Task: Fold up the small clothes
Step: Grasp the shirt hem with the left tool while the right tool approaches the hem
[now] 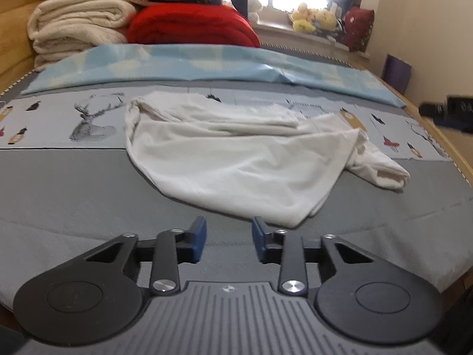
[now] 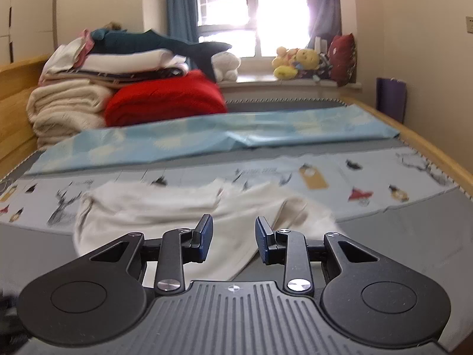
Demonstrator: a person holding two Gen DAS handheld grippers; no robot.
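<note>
Bed with a white garment (crumpled).
Left tongs and right tongs gape, apparently grasping nothing.

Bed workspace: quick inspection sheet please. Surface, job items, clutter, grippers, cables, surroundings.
Surface: bed cover, grey with a printed band.
Job's things: white garment, crumpled, partly folded over itself.
Clutter: blue sheet; stacked blankets; red blanket.
Grippers: left gripper and right gripper both open, holding nothing.
Cables: nothing seen.
Surroundings: window, stuffed toys on the sill.
</note>
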